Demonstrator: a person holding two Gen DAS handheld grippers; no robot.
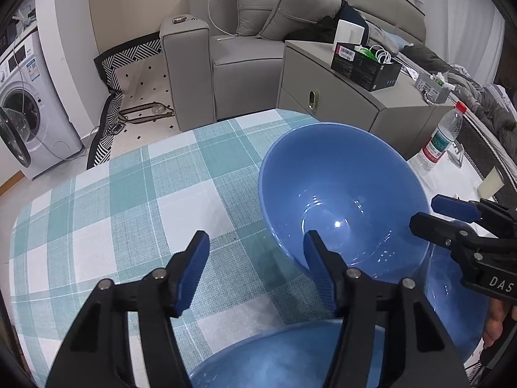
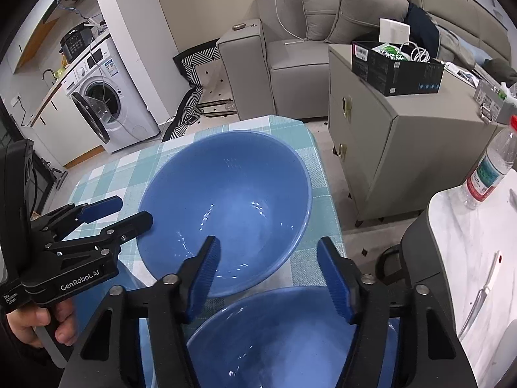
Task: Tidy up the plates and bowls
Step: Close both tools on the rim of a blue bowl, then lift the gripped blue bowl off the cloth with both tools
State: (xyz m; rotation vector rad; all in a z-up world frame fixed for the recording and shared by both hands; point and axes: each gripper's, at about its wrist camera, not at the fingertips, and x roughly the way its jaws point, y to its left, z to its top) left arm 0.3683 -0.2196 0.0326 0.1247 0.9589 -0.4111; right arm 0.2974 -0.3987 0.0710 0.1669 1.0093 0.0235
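The checked table (image 2: 106, 171) carries the big blue bowl (image 2: 226, 207) near its far edge, with a second bowl (image 2: 284, 336) just in front. Both grippers, left gripper (image 1: 255, 271) and right gripper (image 2: 268, 274), straddle the big bowl's near rim half spread, pinching nothing. Glossy rim, so uneven squeezing could tip it onto the other bowl.

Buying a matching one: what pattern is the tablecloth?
Teal-and-white plaid tablecloth, clearest in the left wrist view.

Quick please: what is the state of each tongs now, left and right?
Left tongs: open, holding nothing, beside the far bowl.
Right tongs: open, holding nothing, over the near bowl.
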